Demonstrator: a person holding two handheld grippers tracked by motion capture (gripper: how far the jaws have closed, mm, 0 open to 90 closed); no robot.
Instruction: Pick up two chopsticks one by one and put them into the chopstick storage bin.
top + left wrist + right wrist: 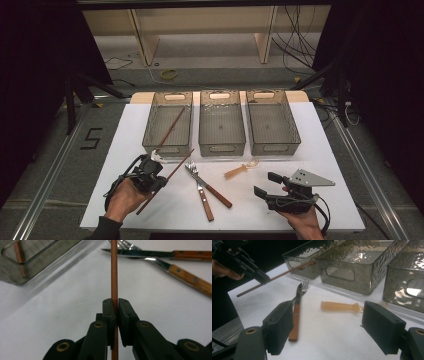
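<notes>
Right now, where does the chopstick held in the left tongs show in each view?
High view: chopstick slants lower left of centre, gripped by the left tongs.
Left gripper view: it runs straight up the middle, clamped between the jaws.
Right gripper view: upper left, a thin diagonal.
Shared landmark: the fork lying beside it.

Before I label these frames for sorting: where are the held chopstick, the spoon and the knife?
held chopstick (114,277): left gripper view, shaft above the jaws.
spoon (337,307): right gripper view, amber handle.
knife (218,195): high view, wooden handle.
</notes>
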